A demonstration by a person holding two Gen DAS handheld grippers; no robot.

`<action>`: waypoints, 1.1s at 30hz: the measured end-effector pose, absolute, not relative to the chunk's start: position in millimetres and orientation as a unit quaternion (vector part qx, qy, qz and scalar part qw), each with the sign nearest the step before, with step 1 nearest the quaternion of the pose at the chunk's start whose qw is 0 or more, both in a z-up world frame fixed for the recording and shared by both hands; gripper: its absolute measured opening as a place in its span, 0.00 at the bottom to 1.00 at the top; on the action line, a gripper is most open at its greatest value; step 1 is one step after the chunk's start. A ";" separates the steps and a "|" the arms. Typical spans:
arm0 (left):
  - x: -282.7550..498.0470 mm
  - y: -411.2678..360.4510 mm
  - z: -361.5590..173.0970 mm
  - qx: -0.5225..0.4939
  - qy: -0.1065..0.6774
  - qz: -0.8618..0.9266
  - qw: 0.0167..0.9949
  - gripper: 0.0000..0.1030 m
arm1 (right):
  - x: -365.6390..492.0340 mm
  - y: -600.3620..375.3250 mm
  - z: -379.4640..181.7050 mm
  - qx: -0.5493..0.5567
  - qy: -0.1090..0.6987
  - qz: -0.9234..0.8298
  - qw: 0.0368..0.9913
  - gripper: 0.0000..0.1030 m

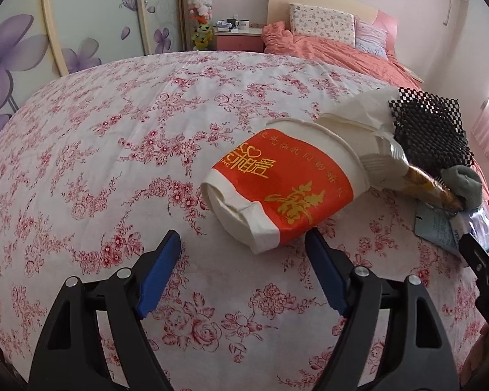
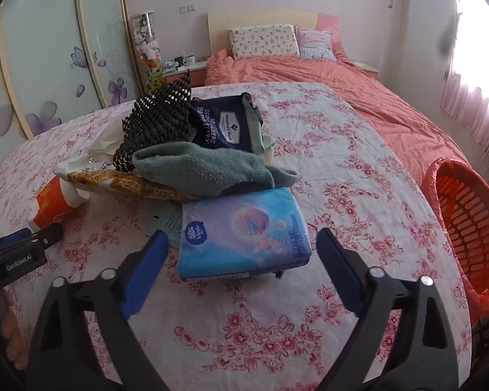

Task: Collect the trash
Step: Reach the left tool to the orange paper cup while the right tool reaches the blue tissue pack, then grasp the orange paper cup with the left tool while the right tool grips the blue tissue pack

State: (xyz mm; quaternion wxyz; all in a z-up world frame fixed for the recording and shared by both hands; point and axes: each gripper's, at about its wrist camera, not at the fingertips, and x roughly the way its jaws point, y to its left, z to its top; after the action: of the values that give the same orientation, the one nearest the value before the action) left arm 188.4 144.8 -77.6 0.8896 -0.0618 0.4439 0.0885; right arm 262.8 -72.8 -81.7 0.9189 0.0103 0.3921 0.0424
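A: The left gripper [image 1: 243, 254] hangs with its blue pads spread wide and nothing between them. Just past them, towards one o'clock, the crushed red-and-white paper cup with gold lettering [image 1: 277, 192] lies on its side on the pink-flowered white tablecloth [image 1: 97, 150].

B: And the right gripper [image 2: 239, 254]?

A: Equally wide apart, empty. The light-blue soft pack of tissues [image 2: 244, 234] lies flat at twelve o'clock, reaching in between the pad tips. Behind it sits the pile: a grey-green terry cloth [image 2: 205, 169], a yellow patterned wrapper [image 2: 137, 184], black perforated foam mesh [image 2: 156, 127] and a dark navy printed pouch [image 2: 225, 127].

B: What might go wrong?

A: The cup is already dented; squeezing across its soft wall would likely fold it further, letting it slip out. Its mouth seems tucked against the crumpled white paper [image 1: 355, 114], so lifting could drag that along. The tissue pack is slick film, wide for the opening, so pads may skid off.

B: The bin?

A: The orange slatted plastic basket [image 2: 466, 228] stands at three o'clock, beyond the table edge; a loose hold could drop things short.
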 end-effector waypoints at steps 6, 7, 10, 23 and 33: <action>197.7 150.6 -69.7 -0.047 0.428 0.084 0.899 0.90 | 266.2 -72.4 -83.5 0.007 0.397 0.053 0.916 0.71; 198.6 149.5 -68.8 -0.042 0.426 0.082 0.900 0.90 | 265.7 -73.0 -83.0 0.007 0.396 0.054 0.917 0.71; 203.1 148.9 -67.6 -0.033 0.423 0.068 0.903 0.91 | 263.3 -76.6 -82.3 0.012 0.395 0.055 0.917 0.70; 206.0 136.1 -59.2 -0.006 0.412 0.028 0.911 0.91 | 259.4 -105.9 -81.2 0.039 0.392 0.033 0.919 0.69; 212.6 127.9 -77.7 0.055 0.434 0.018 0.899 0.90 | 262.3 -109.1 -81.9 0.048 0.394 0.034 0.917 0.69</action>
State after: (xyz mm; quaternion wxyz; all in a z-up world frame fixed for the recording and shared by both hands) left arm 212.6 127.9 -77.7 0.8991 0.0547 0.4340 0.0177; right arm 262.3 -109.1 -81.9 0.9171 0.0482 0.3943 0.0342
